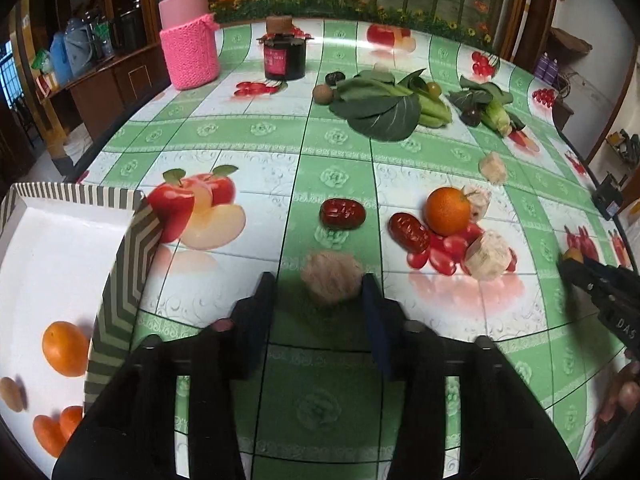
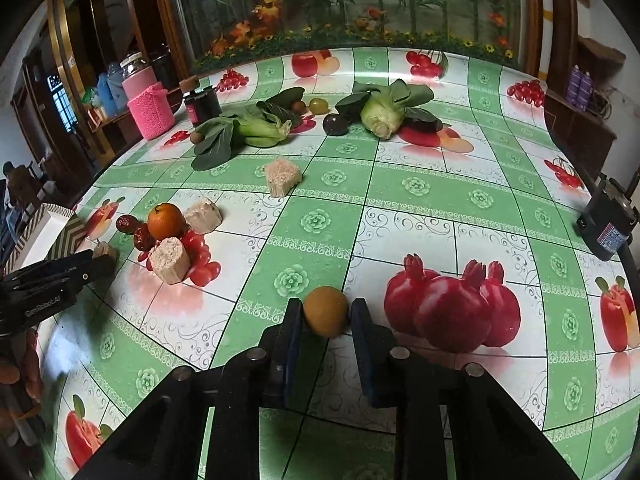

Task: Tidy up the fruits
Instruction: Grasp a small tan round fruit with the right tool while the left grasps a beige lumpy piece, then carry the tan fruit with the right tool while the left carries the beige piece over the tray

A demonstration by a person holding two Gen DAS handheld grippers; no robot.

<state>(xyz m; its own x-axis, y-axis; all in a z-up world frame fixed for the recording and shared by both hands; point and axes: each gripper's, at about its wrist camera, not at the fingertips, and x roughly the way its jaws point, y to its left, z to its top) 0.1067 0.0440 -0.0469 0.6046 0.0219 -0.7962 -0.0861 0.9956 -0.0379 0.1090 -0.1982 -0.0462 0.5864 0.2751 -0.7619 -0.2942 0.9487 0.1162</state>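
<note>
a: fruit first. what sits in the right gripper (image 2: pixel 326 314)?
b: a small brownish-yellow round fruit (image 2: pixel 326 311), squeezed between the two blue pads (image 2: pixel 294 332), held just above the tablecloth (image 2: pixel 420 208).

a: and the left gripper (image 1: pixel 320 286)?
b: its fingers stand on either side of a pale, blurry biscuit-like lump (image 1: pixel 330 282). the right finger looks to touch it, but there may be a gap on the left, so i cannot tell whether it grips.

a: what lies ahead of the left gripper?
b: a red date (image 1: pixel 343 213) straight ahead; ahead and to its right a second date (image 1: pixel 409 232) touching an orange (image 1: pixel 447 211), with pale blocks (image 1: pixel 489 256) beside them.

a: the tray?
b: a paper tray with striped rim (image 1: pixel 120 280) close on the left gripper's left, holding an orange fruit (image 1: pixel 65 348), a brown one (image 1: pixel 11 394) and more orange pieces (image 1: pixel 54 430).

a: farther off?
b: leafy greens (image 1: pixel 384 108), a dark jar (image 1: pixel 285 58) and a pink-sleeved bottle (image 1: pixel 188 40), well beyond both grippers.
</note>
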